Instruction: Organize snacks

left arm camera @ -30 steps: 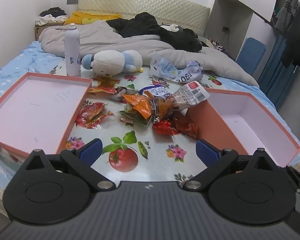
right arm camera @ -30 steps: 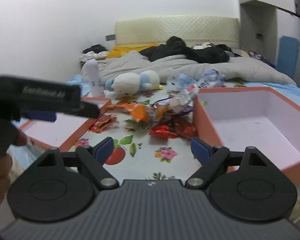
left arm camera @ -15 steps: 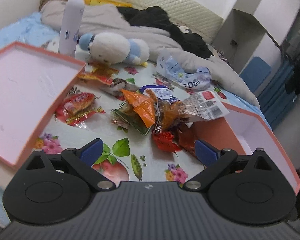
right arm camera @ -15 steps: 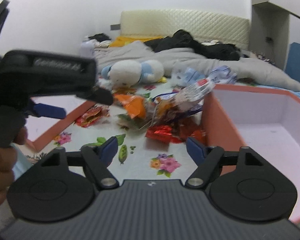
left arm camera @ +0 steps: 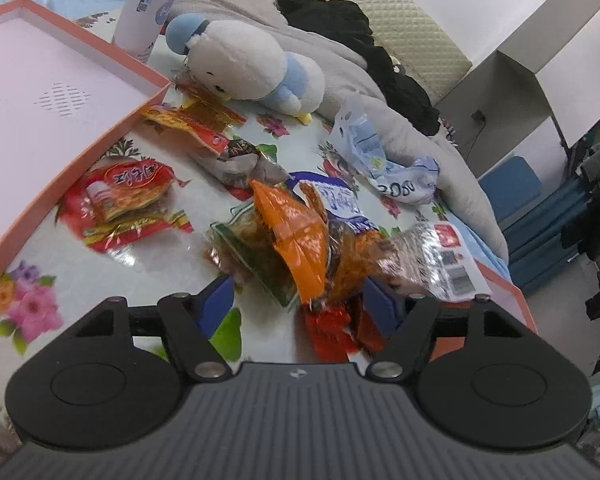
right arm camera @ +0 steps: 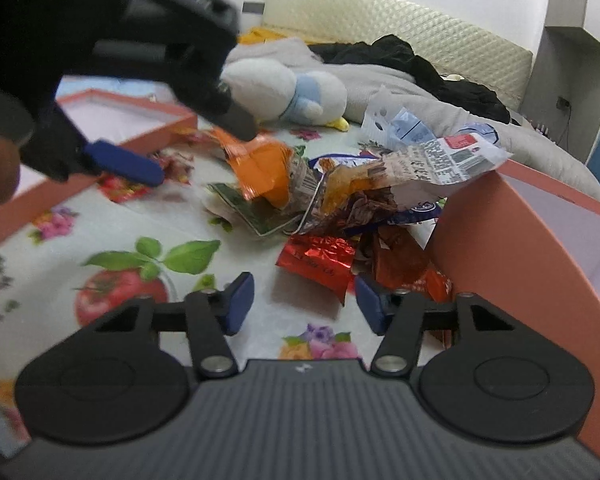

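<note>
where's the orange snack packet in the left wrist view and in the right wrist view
Left wrist: the orange snack packet lies just right of centre, on top of the snack pile, ahead of the left gripper.
Right wrist: the same packet sits left of centre, upper middle, under the tip of the left gripper.
Shared landmark: the white and blue plush toy lies behind the pile in both views.

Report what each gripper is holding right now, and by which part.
Nothing is held. The left gripper and right gripper have both just been closing, but their jaws are apart over the snack pile, pressing on no packet.
</note>
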